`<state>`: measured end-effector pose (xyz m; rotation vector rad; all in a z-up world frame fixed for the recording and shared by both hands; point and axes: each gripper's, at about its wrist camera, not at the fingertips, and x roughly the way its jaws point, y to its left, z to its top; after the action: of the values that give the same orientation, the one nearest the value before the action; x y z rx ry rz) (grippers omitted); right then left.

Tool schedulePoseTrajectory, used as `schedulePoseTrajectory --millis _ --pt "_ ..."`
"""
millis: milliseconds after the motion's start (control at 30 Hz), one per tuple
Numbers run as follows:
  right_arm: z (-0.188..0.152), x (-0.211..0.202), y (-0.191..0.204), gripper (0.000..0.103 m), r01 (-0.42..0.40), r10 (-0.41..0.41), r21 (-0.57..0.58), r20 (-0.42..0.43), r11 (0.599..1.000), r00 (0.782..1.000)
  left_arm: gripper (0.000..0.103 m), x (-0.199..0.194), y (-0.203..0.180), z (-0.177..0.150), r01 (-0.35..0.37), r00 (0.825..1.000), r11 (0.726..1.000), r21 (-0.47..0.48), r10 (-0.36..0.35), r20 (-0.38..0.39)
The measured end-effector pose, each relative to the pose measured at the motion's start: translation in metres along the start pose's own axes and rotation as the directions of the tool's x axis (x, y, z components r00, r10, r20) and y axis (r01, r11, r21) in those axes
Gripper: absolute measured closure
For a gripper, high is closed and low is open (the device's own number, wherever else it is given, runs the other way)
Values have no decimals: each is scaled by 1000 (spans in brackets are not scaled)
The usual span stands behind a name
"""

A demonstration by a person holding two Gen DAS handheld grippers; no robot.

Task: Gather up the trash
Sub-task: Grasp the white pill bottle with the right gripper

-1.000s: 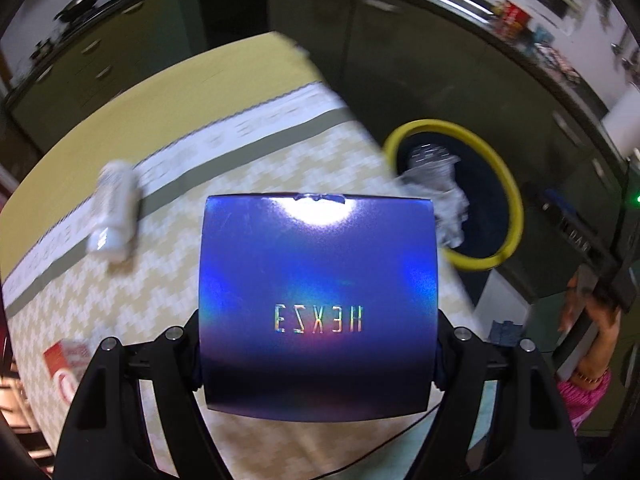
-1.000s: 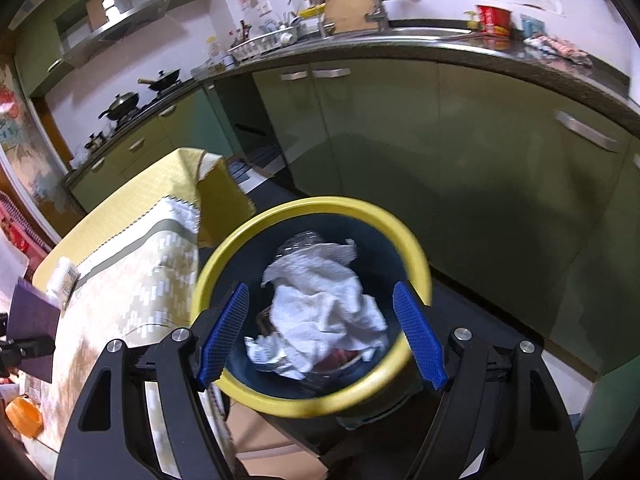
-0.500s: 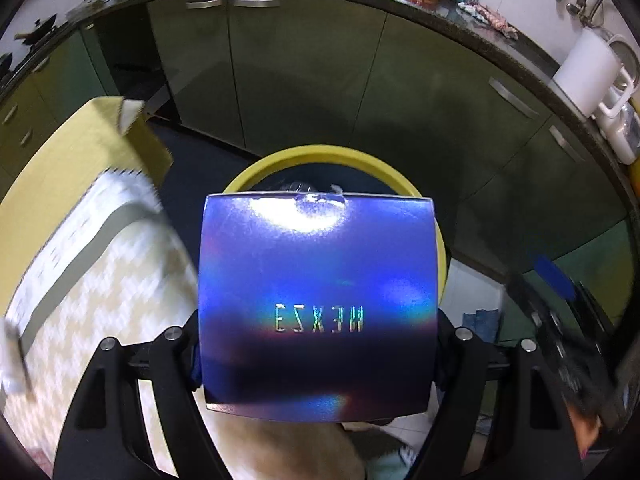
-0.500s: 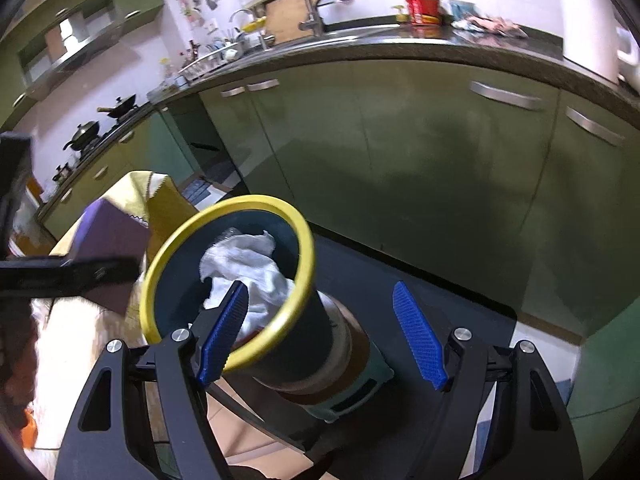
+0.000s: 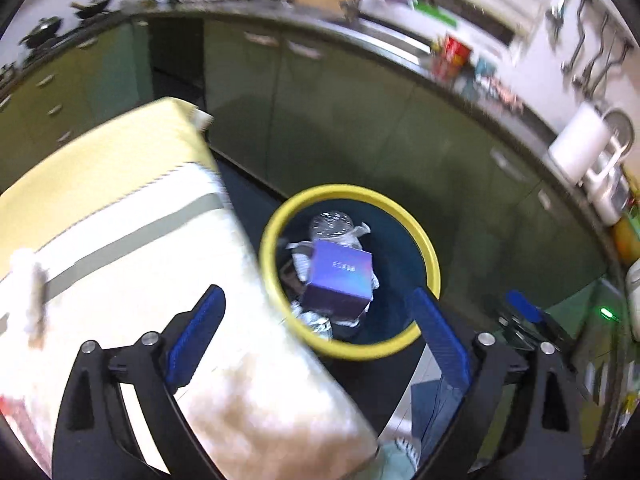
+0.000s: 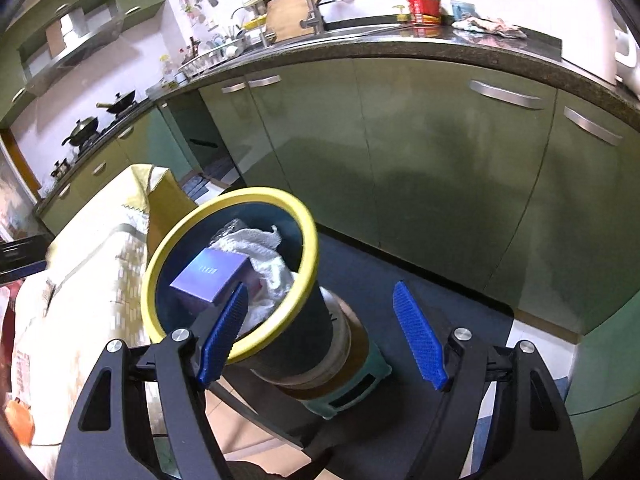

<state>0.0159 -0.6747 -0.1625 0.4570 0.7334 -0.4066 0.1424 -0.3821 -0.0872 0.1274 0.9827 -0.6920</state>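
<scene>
A shiny purple box (image 5: 340, 280) lies inside the dark bin with the yellow rim (image 5: 430, 258), on top of crumpled white paper (image 5: 298, 258). My left gripper (image 5: 316, 338) is open and empty, above the bin's near edge. In the right wrist view the same box (image 6: 210, 276) rests on the white paper (image 6: 264, 252) in the bin (image 6: 310, 246). My right gripper (image 6: 320, 336) is open and empty, over the bin's right side. A white bottle (image 5: 28, 292) lies on the table at the left, blurred.
The table with a yellow and patterned cloth (image 5: 120, 208) stands left of the bin. Green kitchen cabinets (image 6: 440, 160) and a dark countertop run behind. The bin stands on a teal stool (image 6: 360, 388). An orange object (image 6: 18, 420) lies at the table's near left.
My left gripper has opened and let go of the purple box, which now lies in the bin. The left gripper has pulled back from the bin. The right gripper has shifted slightly.
</scene>
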Motion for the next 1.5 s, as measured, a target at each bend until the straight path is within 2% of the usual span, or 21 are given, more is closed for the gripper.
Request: schedulePoseTrajectory --millis 167,300,367,533,633,800,833,933,1033,1100,1300,1500 --pt "3 3 43 29 -46 45 -79 -9 996 999 13 -75 52 -40 -31 995 996 -89 39 88" --pt "4 5 96 29 -97 95 -166 -24 981 995 9 -131 102 -70 -133 971 976 -171 163 176" --pt "4 6 127 29 -136 131 -207 -38 969 991 9 -155 130 -85 -173 956 958 -230 219 194" --pt "-1 7 207 29 -243 225 -306 -94 920 970 8 -202 192 -126 -210 927 904 -373 305 217" --pt "-7 9 260 29 -327 293 -348 -146 879 945 8 -217 219 -145 -218 915 877 -428 336 222" --pt "-18 21 354 29 -463 396 -355 -247 812 884 8 -235 252 -170 -258 887 836 -484 404 224" --pt "-20 23 368 29 -474 404 -356 -257 805 878 8 -238 260 -175 -257 884 829 -497 409 225" --pt "-27 35 424 29 -486 400 -377 -286 789 871 8 -241 279 -186 -229 894 820 -525 391 220" --pt "-30 48 454 29 -488 387 -375 -316 788 866 8 -242 292 -194 -219 897 814 -537 385 217" --pt "-29 64 474 30 -471 357 -374 -335 799 872 8 -241 298 -196 -208 902 815 -540 374 216" --pt "-47 104 514 36 -393 242 -395 -380 830 893 8 -238 314 -206 -186 912 814 -550 352 212" --pt "-66 113 532 41 -348 194 -427 -364 835 911 8 -236 321 -210 -178 913 812 -556 346 214"
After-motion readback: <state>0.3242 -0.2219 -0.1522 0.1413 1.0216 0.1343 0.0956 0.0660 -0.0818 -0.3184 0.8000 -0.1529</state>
